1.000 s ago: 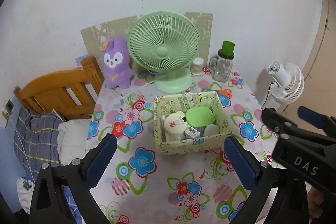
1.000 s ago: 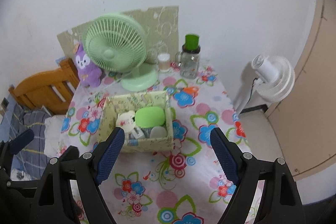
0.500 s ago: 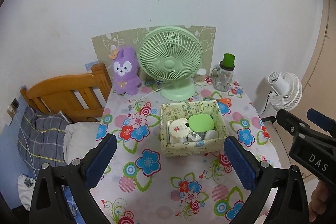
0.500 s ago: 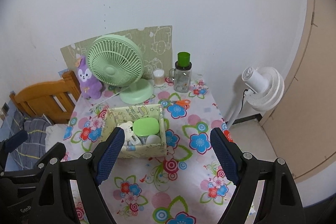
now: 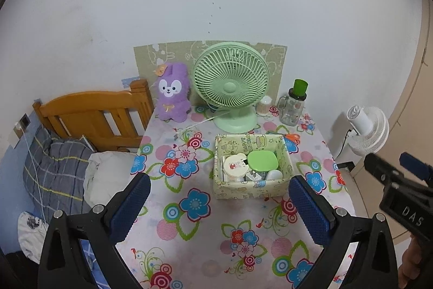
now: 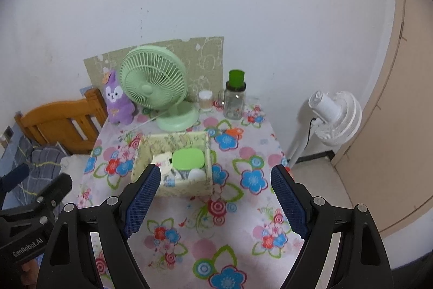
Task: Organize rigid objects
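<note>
We see the pale yellow patterned cardboard box (image 5: 250, 190) near the middle of the flower-print tabletop (image 5: 189, 234), holding a green rounded-rectangle lid (image 5: 263, 159), a round white bear-print case (image 5: 235, 165), a white plug (image 5: 253, 177) and a white oval piece (image 5: 274, 175). Behind it stand a mint-green desk fan (image 5: 231, 85), a purple plush rabbit (image 5: 173, 92) and a clear mug-jar with a green cap (image 5: 293, 106). Our left hand-held gripper (image 5: 219, 203) and right hand-held gripper (image 6: 215, 197) hover over the near tabletop, jaws spread wide, gripping nothing.
</note>
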### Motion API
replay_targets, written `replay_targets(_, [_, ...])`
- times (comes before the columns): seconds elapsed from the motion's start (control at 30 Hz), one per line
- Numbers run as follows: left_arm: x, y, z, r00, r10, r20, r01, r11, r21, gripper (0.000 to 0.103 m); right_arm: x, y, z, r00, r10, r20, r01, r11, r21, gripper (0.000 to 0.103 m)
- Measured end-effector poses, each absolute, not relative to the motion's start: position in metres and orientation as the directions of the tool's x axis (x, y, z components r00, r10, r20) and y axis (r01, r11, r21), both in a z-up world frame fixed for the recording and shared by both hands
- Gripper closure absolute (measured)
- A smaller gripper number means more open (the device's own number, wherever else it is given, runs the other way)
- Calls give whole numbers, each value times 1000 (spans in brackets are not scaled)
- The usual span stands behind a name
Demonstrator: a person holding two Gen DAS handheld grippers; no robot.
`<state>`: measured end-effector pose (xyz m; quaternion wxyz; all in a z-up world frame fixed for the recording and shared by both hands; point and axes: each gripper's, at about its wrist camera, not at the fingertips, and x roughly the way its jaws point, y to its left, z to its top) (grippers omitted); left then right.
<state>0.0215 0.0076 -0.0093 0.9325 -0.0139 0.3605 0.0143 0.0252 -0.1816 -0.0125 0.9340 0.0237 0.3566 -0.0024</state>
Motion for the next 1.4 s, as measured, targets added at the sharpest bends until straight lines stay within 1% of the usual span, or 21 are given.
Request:
replay_targets(0.23, [12, 6, -3, 756, -2, -655, -17, 1000, -23, 0, 11, -182, -8, 755, 18, -655, 21, 998, 52, 17])
replay_targets(0.6, [9, 8, -3, 749, -7, -663, -21, 999, -35, 0, 4, -182, -5, 759, 0, -651, 35, 999, 41, 17])
replay_targets(1.4, [3, 9, 5, 765, -8, -644, -16, 999, -32, 0, 3, -183, 2, 770, 12, -637, 30, 998, 54, 17])
